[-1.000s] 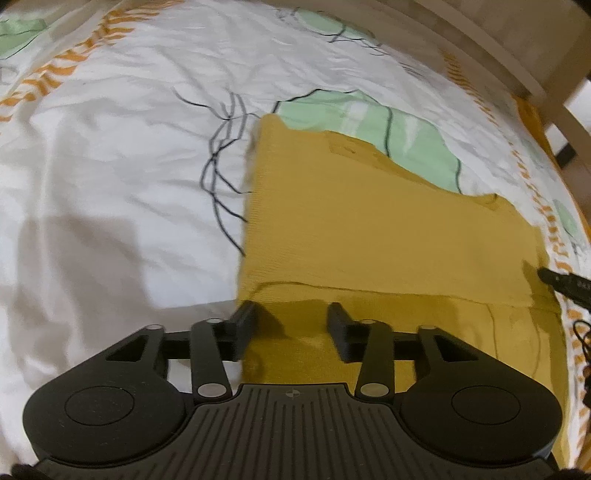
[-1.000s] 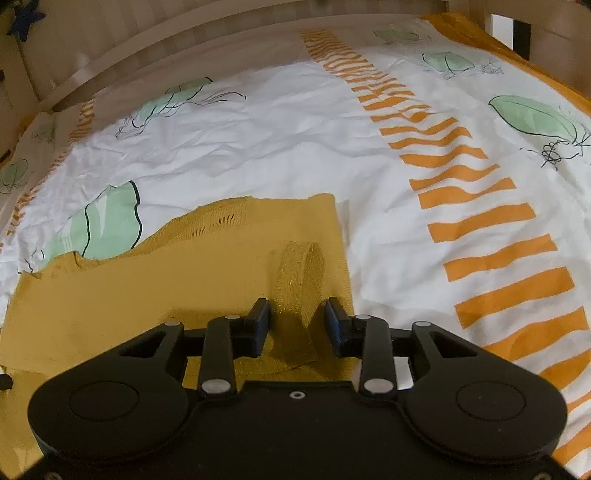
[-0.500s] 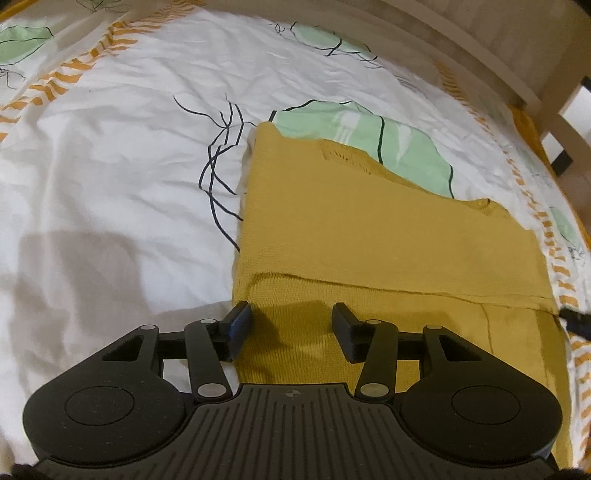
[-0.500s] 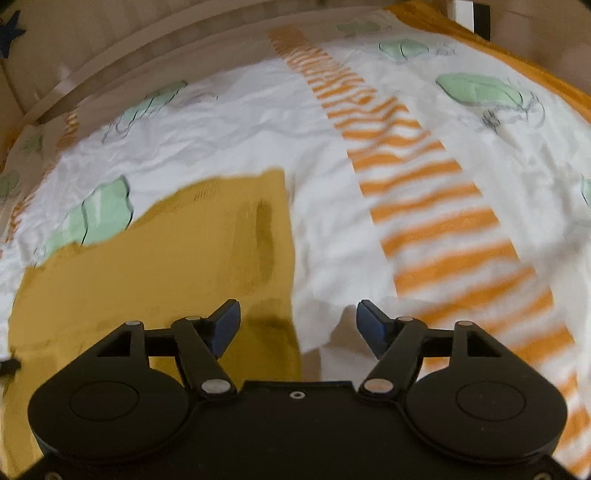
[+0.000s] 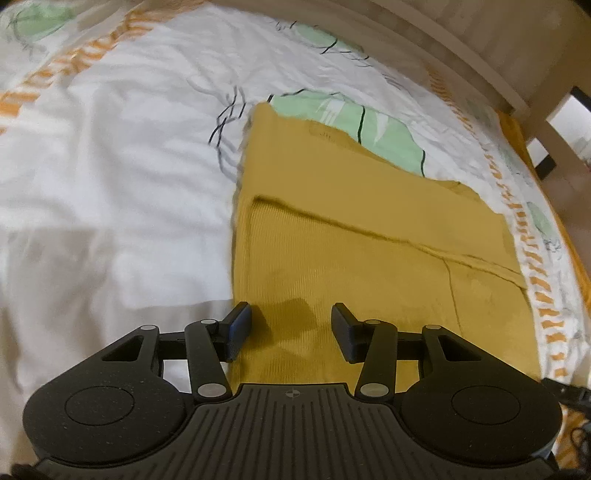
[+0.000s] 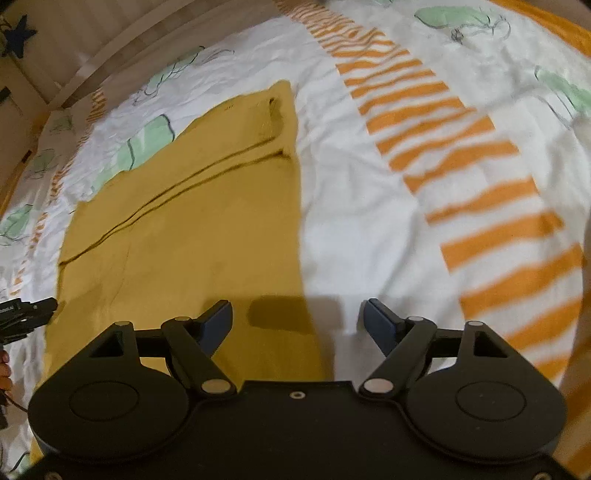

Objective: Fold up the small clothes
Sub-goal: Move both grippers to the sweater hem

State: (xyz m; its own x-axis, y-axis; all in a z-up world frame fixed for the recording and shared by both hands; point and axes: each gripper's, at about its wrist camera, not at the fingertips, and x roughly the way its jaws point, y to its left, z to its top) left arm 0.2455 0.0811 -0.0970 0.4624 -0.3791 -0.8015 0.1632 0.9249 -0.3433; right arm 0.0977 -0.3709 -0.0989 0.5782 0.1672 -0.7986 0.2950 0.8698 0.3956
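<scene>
On the left, spread flat on a white bedsheet (image 5: 110,177) printed with green leaves and orange stripes, a mustard-yellow knitted garment (image 5: 369,236), partly folded, with a folded edge running across its middle from left down to right. Just above its near left corner, the left gripper (image 5: 291,328), jaws partway apart with nothing pinched between them; only the ribbed yellow knit and the gripper's own shadow showing through the gap. Left finger (image 5: 238,326) over the garment's left border, right finger over the cloth itself. Whether the tips touch the fabric, impossible to tell.

Moving right: the right gripper (image 6: 297,325), jaws wide and just been opening, nothing between them. Straddling the garment's (image 6: 207,229) right edge, left finger above yellow knit, right finger (image 6: 382,326) above bare sheet (image 6: 369,229), a dark shadow falling across that edge between the tips. Garment lying ahead and to the left of this gripper, stretching away toward the far side of the bed.

Only in the left view: a pale wooden bed rail (image 5: 461,48) at upper right, and the garment's seam running toward the near edge. Only in the right view: two parallel fold lines crossing the garment, a broad band of orange stripes (image 6: 461,177) to the right, a dark star shape (image 6: 22,33) at upper left, and the tip of the left gripper (image 6: 26,317) at the left border, beside the garment's left edge.
</scene>
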